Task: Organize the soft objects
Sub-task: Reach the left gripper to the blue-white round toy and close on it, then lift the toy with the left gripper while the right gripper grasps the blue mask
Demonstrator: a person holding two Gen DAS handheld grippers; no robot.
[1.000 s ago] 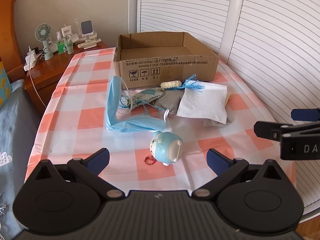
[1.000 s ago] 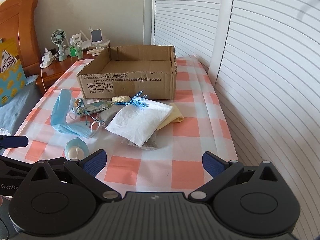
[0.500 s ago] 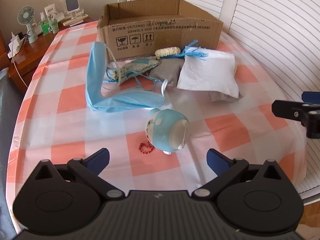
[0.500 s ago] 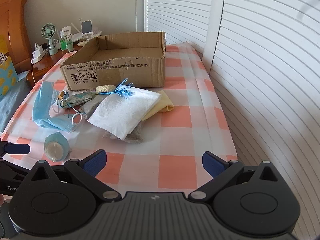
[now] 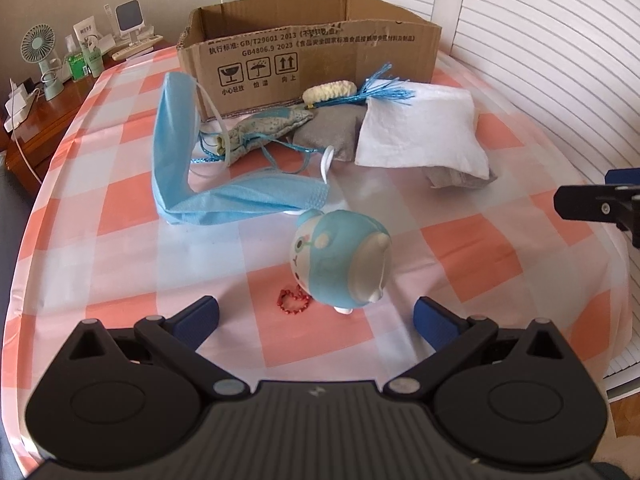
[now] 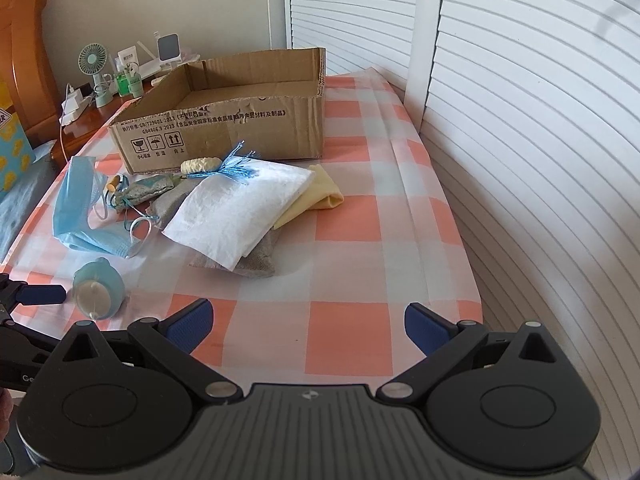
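- The left gripper (image 5: 316, 314) hangs low over the near edge of the checked tablecloth (image 5: 120, 208), its blue-padded fingers (image 5: 198, 316) spread wide and holding nothing.
- Just ahead of that gap lies the blue plush toy (image 5: 340, 258), tipped on its side: its face turns to the left and its white underside to the right, so its long axis runs roughly left to right across the view.
- A small red bead ring (image 5: 294, 302) lies on the cloth, touching or just beside the toy's near left side.
- Behind the toy, a blue face mask (image 5: 224, 196) lies folded in an L; one leg runs along the cloth, the other stands up toward the cardboard box (image 5: 308, 60).
- Near the box front sit a patterned pouch (image 5: 264, 130), a cream roll with a blue tassel (image 5: 332, 90) and a white packet (image 5: 420, 132) resting on grey pouches (image 5: 332, 136).
- The right gripper (image 6: 308, 320) is also spread and empty, over the cloth's near right part, well apart from the toy (image 6: 98, 294).
- In the right wrist view, a yellow cloth (image 6: 312, 198) shows from under the white packet (image 6: 240, 212).
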